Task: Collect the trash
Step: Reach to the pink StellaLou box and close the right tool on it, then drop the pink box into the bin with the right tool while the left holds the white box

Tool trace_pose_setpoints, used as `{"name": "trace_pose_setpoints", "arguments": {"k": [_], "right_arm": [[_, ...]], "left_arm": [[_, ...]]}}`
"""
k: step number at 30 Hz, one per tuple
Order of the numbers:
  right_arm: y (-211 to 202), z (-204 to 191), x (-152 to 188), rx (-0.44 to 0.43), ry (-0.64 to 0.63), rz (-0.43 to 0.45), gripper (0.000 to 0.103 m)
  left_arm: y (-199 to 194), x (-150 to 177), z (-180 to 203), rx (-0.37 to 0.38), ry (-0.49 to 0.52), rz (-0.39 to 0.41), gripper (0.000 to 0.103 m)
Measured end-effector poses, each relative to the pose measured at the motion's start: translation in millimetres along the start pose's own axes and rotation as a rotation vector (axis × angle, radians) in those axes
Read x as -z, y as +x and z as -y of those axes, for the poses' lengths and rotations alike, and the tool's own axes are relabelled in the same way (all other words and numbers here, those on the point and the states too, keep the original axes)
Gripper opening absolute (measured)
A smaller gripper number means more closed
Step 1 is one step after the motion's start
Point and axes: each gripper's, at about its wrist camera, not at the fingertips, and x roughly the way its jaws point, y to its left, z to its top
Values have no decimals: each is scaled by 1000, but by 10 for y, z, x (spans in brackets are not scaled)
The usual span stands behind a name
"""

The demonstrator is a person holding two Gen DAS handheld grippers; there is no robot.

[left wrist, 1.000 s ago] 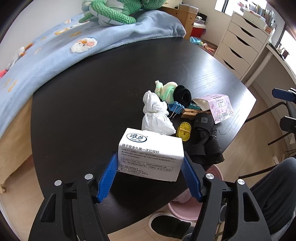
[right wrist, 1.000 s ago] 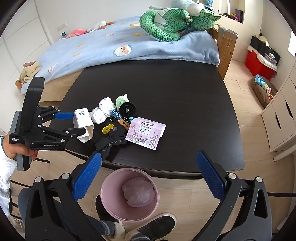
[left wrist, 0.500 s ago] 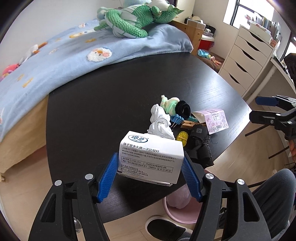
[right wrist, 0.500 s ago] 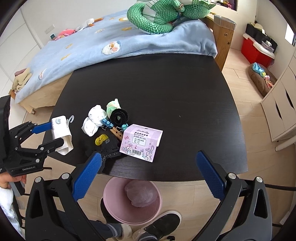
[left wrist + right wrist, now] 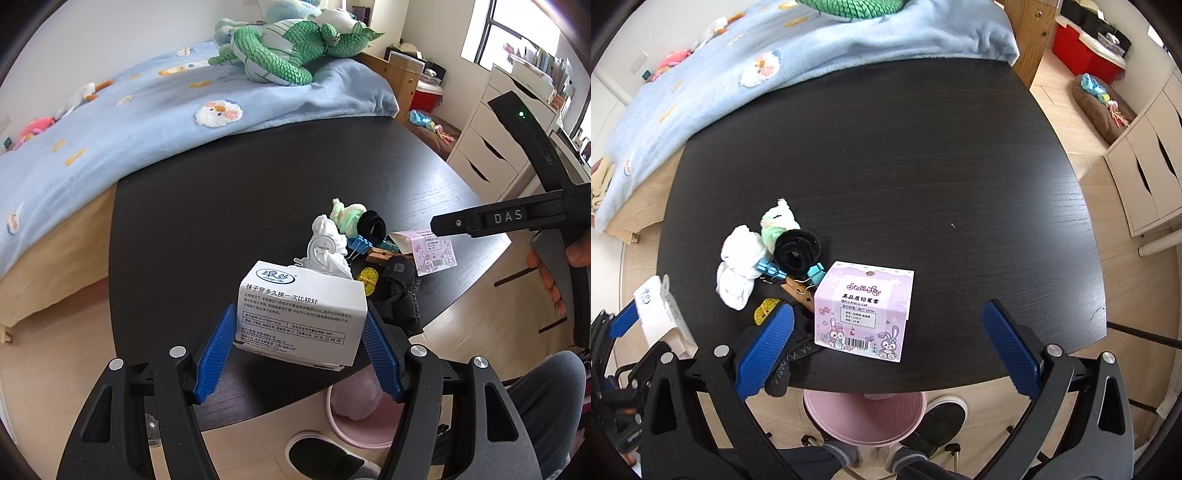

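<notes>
My left gripper (image 5: 299,347) is shut on a white sock box (image 5: 301,314) with blue print, held in the air above the table's near edge; the box also shows in the right wrist view (image 5: 663,314). My right gripper (image 5: 886,350) is open and empty, low over the table's near edge with a pink cartoon pencil-cap box (image 5: 866,310) lying between its fingers. The pink bin (image 5: 864,413) stands on the floor below the table edge, with a pale crumpled bag (image 5: 354,395) in it.
On the black table (image 5: 905,166) lie white socks (image 5: 740,266), a green-white sock roll (image 5: 777,223), a black hair tie (image 5: 798,249), blue binder clips (image 5: 772,271), a wooden clothespin (image 5: 799,291), a yellow item (image 5: 764,310) and black fabric (image 5: 400,299). A bed stands behind, drawers right.
My left gripper has lifted the white box up and back from the table. My right gripper has come down and forward over the pink pencil-cap box.
</notes>
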Motion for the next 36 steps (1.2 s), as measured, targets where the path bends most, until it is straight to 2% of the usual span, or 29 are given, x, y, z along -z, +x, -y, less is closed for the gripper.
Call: {"name": "trace_pose_setpoints", "arguments": {"k": [10, 11, 12, 13, 17, 20, 26, 36], "right_arm": [[200, -69, -12, 13, 34, -26, 100], [215, -80, -16, 14, 34, -27, 96], [230, -81, -23, 21, 36, -31, 88], [252, -82, -33, 33, 39, -38, 86], [301, -112, -52, 29, 41, -46, 85], [327, -126, -61, 22, 39, -54, 80], [372, -127, -72, 21, 31, -62, 65], [177, -74, 6, 2, 5, 1, 65]], "left_arm": [[31, 36, -24, 9, -24, 0, 65], [34, 41, -22, 9, -25, 0, 65], [37, 41, -21, 8, -26, 0, 65], [40, 43, -22, 9, -28, -1, 65], [42, 55, -31, 13, -36, 0, 65], [46, 64, -44, 13, -39, -1, 65], [40, 75, -43, 15, -44, 1, 65], [-29, 92, 37, 14, -45, 25, 65]]}}
